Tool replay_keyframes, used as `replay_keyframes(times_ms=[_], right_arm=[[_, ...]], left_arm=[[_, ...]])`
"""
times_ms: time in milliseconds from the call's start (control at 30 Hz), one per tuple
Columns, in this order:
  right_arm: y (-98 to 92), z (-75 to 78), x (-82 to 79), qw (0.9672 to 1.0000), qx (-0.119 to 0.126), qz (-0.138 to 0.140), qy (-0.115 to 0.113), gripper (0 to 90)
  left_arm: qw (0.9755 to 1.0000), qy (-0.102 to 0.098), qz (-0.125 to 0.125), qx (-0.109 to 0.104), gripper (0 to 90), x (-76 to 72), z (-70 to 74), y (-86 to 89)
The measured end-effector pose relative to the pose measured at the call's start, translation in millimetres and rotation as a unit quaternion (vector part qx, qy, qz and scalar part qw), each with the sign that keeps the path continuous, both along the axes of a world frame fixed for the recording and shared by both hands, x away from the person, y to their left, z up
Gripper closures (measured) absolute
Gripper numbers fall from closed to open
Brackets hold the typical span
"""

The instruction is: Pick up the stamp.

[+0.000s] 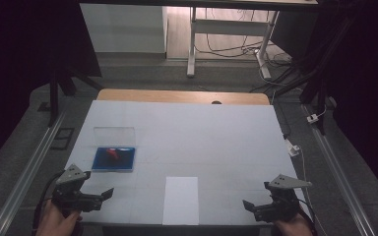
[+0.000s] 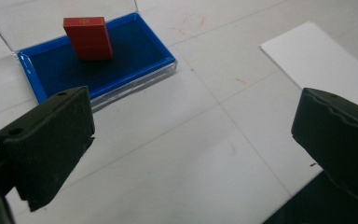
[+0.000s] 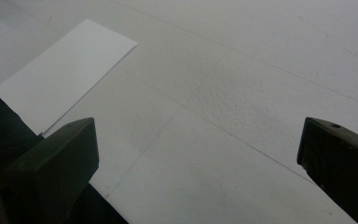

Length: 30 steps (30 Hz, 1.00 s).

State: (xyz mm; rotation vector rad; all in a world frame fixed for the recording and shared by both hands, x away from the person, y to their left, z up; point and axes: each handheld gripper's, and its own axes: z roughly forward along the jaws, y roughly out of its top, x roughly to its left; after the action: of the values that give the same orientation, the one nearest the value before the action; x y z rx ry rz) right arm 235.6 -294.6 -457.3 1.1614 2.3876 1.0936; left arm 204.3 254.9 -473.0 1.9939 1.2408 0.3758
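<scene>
Across the middle of the high view spreads the white table (image 1: 202, 132), a white sheet (image 1: 180, 200) at its lower centre and a blue tray (image 1: 123, 163) left of centre holding a red block (image 1: 112, 154). At the lower corners, the left gripper (image 1: 109, 192) and right gripper (image 1: 246, 204) both hang with jaws spread wide, gripping nothing.

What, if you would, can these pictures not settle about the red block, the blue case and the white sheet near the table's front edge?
- Red block: a small gold mark on its top, too small and blurred to read in the left gripper view; a mere red speck in the high view.
- Blue case: its clear lid is cut off by the top edge of the left gripper view.
- White sheet: single or folded cannot be told; the right gripper's jaw covers its near corner.
</scene>
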Motion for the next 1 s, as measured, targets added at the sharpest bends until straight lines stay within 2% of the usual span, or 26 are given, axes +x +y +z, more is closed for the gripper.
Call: replay_keyframes(times_ms=[133, 367, 500, 633, 1000], right_arm=[[0.3, 0.0, -0.3, 1.0000, -0.002, 0.001, 0.000, 0.0], [1.1, -0.3, 0.2, 1.0000, -0.007, 0.003, 0.003, 0.0], [1.2, -0.3, 0.1, 1.0000, -0.008, 0.004, 0.003, 0.0], [1.6, -0.7, 0.5, 1.0000, -0.008, 0.005, 0.003, 0.0], [1.9, -1.0, 1.0, 0.9999, -0.008, 0.005, 0.007, 0.0]], left_arm=[[1.0000, 0.001, -0.001, 0.008, 0.1, 8.1, 1.1, -3.7], [1.0000, 0.000, 0.005, -0.006, 0.1, 26.3, -0.8, -5.2], [1.0000, -0.003, 0.008, 0.005, 0.2, 36.0, -1.5, -8.1], [0.9999, -0.001, 0.015, 0.002, 0.2, 47.7, -1.9, -9.7], [0.9990, -0.004, 0.025, 0.037, 0.1, 76.1, -6.2, -10.9]])
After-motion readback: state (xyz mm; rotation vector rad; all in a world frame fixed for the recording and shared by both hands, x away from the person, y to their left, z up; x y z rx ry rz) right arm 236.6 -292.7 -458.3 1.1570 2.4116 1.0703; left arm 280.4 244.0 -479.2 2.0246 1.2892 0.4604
